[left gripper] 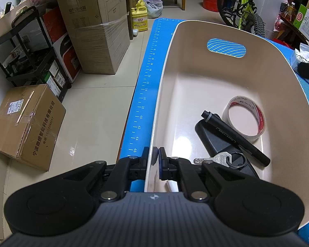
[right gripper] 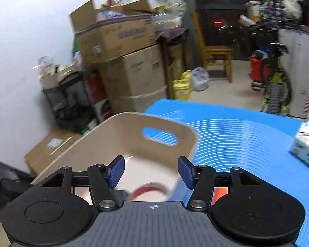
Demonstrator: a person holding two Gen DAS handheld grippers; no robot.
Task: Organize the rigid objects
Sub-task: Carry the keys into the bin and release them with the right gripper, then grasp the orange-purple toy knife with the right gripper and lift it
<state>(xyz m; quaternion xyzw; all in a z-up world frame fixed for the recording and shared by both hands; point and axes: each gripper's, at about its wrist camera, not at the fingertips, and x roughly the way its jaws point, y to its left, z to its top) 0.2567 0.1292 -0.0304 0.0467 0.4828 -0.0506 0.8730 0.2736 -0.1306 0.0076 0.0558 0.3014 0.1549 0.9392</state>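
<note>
On the left, the left tongs were clamped on the near-left rim of the beige plastic basket, one pad outside the wall and one inside, with the wall pinched tight between them. The basket sat on the blue measuring mat that covered the worktop, its left wall running alongside the mat's ruler scale. Down in the basket, toward the near right end, lay a black flat gadget with a black marker pen resting diagonally across it. A silver key on a dark ring lay on the gadget's near end, just beside the pen. To the right of the pen, a roll of clear tape with a red-printed core lay flat on the basket floor, touching the pen. A white stick-like thing peeked out near the tongs, too hidden to name.

Over on the right, the right tongs hung wide open above the near end of the basket, gripping nothing. The view was blurred. A red-and-white ring, seemingly the tape roll, showed below the pads. Further right, a patterned tissue box stood on the mat, well apart from the basket.
</note>
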